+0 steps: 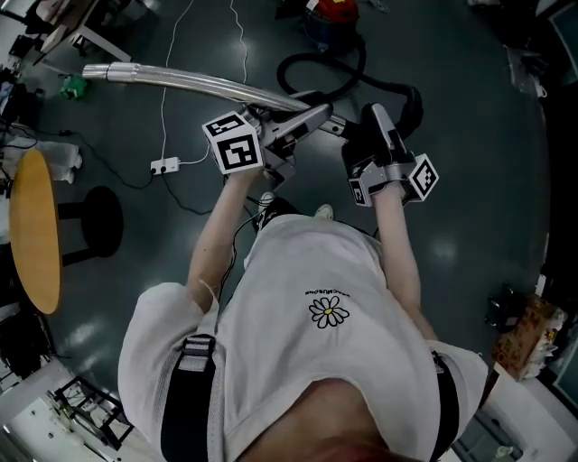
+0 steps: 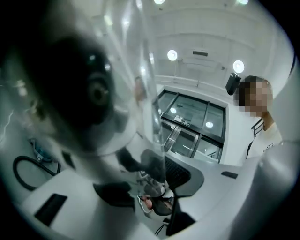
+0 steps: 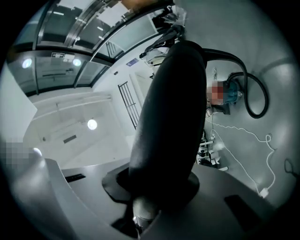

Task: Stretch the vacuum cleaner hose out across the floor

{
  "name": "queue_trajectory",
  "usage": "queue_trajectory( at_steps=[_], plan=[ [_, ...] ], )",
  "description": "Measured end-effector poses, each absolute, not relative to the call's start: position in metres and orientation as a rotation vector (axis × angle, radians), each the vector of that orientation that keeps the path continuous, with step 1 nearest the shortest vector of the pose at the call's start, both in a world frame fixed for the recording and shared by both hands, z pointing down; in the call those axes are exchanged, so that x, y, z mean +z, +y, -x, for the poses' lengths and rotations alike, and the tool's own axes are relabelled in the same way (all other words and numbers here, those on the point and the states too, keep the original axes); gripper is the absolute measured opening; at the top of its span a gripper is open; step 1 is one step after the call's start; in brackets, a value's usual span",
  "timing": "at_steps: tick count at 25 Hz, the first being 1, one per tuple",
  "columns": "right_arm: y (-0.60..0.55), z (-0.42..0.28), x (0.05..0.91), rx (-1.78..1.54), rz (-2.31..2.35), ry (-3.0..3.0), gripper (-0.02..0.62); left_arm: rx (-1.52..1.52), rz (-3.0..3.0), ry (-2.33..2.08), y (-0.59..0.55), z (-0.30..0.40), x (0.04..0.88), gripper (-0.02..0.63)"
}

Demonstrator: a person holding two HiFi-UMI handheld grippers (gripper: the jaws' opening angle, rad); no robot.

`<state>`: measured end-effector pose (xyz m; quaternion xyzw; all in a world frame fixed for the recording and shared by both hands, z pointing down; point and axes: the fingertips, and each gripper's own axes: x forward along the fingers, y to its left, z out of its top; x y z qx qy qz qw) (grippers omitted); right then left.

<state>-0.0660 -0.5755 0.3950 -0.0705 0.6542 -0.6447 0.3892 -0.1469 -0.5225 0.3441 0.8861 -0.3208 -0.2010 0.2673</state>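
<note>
Shirt cloth fills the near edge of the head view: a white T-shirt (image 1: 316,298) with a small daisy print, and two bare forearms reaching away from it over the dark floor (image 1: 479,135). The left gripper (image 1: 302,122) is clamped on the metal tube (image 1: 181,81) of the vacuum. In the left gripper view the shiny tube rises blurred from between the two pale jaws, which press against it on both sides. From that grip the tube runs off to the upper left of the head view, lifted clear of the floor. Just to the right, the right gripper (image 1: 379,126) has its jaws closed tight on the thick black hose handle (image 3: 171,117), which stands up out of the jaws and fills the middle of the right gripper view. Beyond the handle the black hose (image 1: 408,97) bends away, lies in a loose loop on the floor, and ends at the vacuum cleaner (image 1: 330,16), which sits at the far edge of the head view with a red top. The hose is curled, not drawn straight. A thin white cable (image 1: 167,72) trails across the floor to a power strip (image 1: 164,166) left of the grippers. Farther left stand a black stool (image 1: 99,221) and a round wooden table (image 1: 34,230).
</note>
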Motion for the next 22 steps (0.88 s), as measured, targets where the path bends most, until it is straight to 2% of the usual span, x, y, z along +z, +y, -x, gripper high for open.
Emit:
queue_trajectory(
  at_steps=[5, 7, 10, 12, 14, 17, 20, 22],
  plan=[
    [-0.590, 0.063, 0.371, -1.552, 0.215, 1.764, 0.097, -0.606, -2.301, -0.920, -0.523, 0.149, 0.353, 0.188],
    [-0.598, 0.055, 0.361, -1.505, 0.238, 1.794, 0.096, -0.454, -2.337, -0.858, -0.513, 0.136, 0.367, 0.212],
    [-0.630, 0.020, 0.347, -1.383, 0.350, 1.868, 0.091, -0.076, -2.444, -0.647, -0.470, 0.116, 0.398, 0.215],
    [-0.640, 0.007, 0.337, -1.296, 0.443, 2.096, 0.091, 0.056, -2.485, -0.697, -0.452, 0.129, 0.412, 0.214],
    [-0.629, 0.026, 0.331, -1.154, 0.493, 2.507, 0.089, 0.086, -2.522, -0.873, -0.455, 0.158, 0.410, 0.215],
    [-0.586, 0.073, 0.358, -0.660, 0.462, 3.307, 0.091, 0.118, -2.658, -1.228, -0.485, 0.193, 0.377, 0.215],
    [-0.528, 0.079, 0.402, 0.157, 0.099, 3.926, 0.092, 0.456, -2.858, -1.569, -0.509, 0.193, 0.344, 0.216],
    [-0.520, 0.053, 0.419, 0.750, -0.026, 4.116, 0.092, 0.711, -2.951, -1.657, -0.520, 0.181, 0.337, 0.274]
  ],
)
